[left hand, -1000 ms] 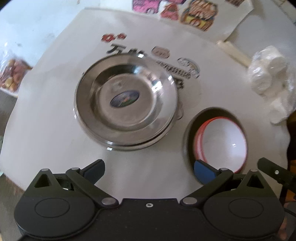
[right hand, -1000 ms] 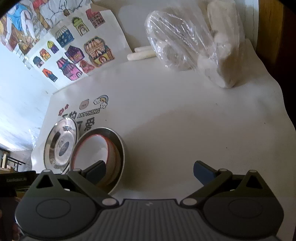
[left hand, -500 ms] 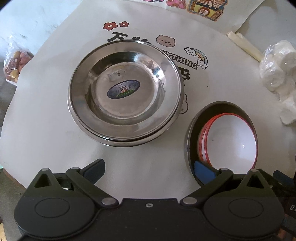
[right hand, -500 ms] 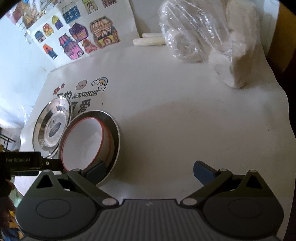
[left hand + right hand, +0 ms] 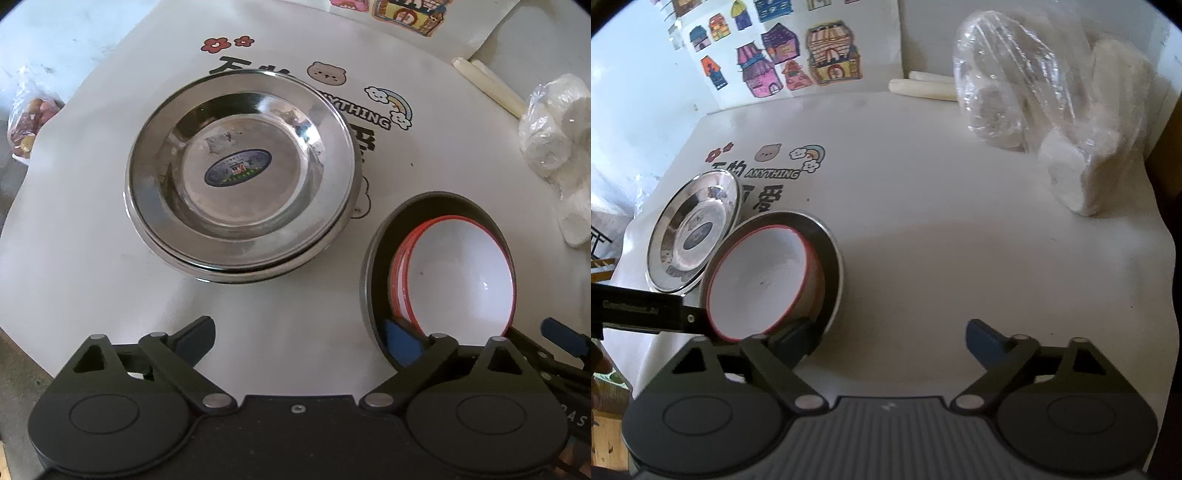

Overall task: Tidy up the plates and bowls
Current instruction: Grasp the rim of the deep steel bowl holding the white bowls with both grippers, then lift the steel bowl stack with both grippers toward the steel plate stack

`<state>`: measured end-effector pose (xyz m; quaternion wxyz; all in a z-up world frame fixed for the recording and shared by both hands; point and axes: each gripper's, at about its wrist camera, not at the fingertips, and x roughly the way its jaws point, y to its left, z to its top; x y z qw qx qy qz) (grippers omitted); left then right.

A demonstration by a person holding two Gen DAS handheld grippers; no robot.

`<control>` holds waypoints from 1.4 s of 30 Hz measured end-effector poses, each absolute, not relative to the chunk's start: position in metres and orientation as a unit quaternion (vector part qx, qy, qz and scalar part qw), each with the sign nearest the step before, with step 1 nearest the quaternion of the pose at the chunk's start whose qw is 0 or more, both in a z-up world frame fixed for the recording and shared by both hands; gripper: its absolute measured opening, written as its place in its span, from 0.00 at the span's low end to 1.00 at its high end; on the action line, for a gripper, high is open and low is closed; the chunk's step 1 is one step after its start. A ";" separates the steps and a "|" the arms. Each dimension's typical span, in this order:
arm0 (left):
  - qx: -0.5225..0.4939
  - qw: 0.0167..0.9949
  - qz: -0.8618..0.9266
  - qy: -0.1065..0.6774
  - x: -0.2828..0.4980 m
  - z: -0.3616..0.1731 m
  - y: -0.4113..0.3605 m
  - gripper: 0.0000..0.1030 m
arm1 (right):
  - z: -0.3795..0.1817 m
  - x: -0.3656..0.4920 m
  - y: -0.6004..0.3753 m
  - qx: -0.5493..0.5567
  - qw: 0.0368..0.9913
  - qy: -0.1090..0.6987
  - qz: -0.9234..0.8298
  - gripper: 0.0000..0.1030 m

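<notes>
Steel plates (image 5: 240,173), stacked, sit on the counter (image 5: 92,258); the top one carries an oval blue sticker (image 5: 239,167) whose text we cannot read. Behind them the white cover is printed with "ANYTHING" (image 5: 773,173), dark characters, flowers, a bear face and a rainbow cloud. Just right of the plates we see a dark metal bowl (image 5: 373,258) holding nested white bowls (image 5: 461,269) with red rims.

We note the left claw (image 5: 301,338) spread wide and holding nothing; its right fingertip sits over the dark bowl's near rim. The right claw (image 5: 888,338) is likewise spread and empty, its left fingertip at the same bowl's near edge.

Around: house drawings (image 5: 783,62) on paper, two pale sticks (image 5: 923,86), a clear bag (image 5: 1052,103) of white lumps, and a bag of reddish bits (image 5: 29,118) at far left.
</notes>
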<state>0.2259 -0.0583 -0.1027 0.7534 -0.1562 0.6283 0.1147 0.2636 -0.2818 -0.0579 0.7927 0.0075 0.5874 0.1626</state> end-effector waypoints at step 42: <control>-0.189 0.789 0.016 0.584 0.226 -0.098 -0.070 0.14 | -0.060 0.259 -0.280 0.093 0.774 0.585 0.225 0.18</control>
